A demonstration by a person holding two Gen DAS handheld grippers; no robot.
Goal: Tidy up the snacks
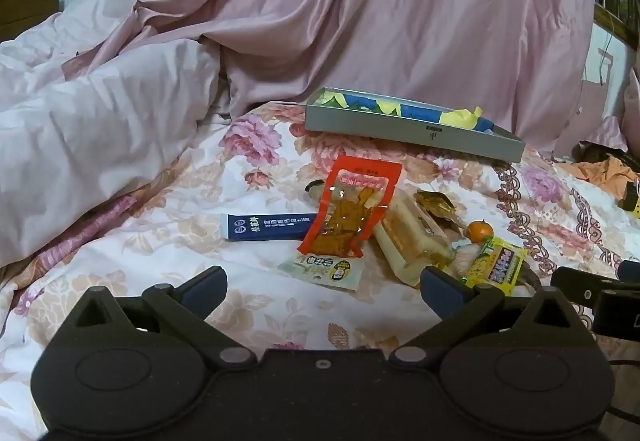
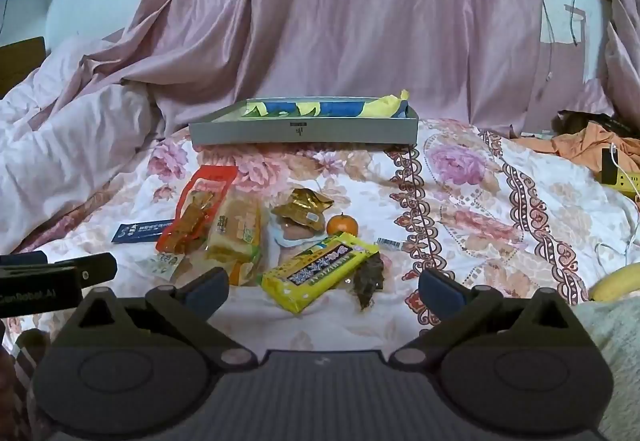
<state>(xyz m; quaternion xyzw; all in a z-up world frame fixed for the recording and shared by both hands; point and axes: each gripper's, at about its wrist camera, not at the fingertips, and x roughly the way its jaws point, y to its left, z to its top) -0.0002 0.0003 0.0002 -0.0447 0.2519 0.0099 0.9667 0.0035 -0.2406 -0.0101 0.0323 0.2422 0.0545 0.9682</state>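
- The left gripper (image 1: 323,291) hangs low over the flowered bedsheet (image 1: 168,257), its two dark blue-padded fingers (image 1: 204,291) spread wide with nothing between them; bare sheet lies in the gap.
- The right gripper (image 2: 323,291) stands the same way, jaws wide apart and empty, with open sheet (image 2: 500,225) under and to the right of it.
- Just ahead of the right gripper's left finger lies a yellow rectangular snack packet (image 2: 320,275), and a dark crumpled wrapper (image 2: 368,279) touches the packet's right end.
- Behind these sits a small round orange (image 2: 342,224), beside a gold foil packet (image 2: 302,207) that rests on a pale pinkish pouch (image 2: 294,233).
- To the left lies a clear-wrapped loaf of bread (image 2: 236,237), and a red transparent pouch of brown strips (image 2: 198,209) overlaps the loaf's left edge.
- From the left wrist, the red pouch's lower end lies over a small pale green sachet (image 1: 324,271), and a dark blue flat stick packet (image 1: 264,227) pokes out from under the pouch's left edge.
- Beyond the pile, well apart from it, a shallow grey rectangular box (image 2: 304,131) sits near the far edge of the sheet, holding a blue and yellow lining (image 2: 324,108).
- A strip of bare sheet separates the pile from the box's front wall.
- A rumpled pale pink duvet (image 1: 92,129) crowds the left side, and a pink curtain (image 2: 340,9) hangs right behind the box.
- At the far right edge, a yellow banana (image 2: 616,283) shows partly.
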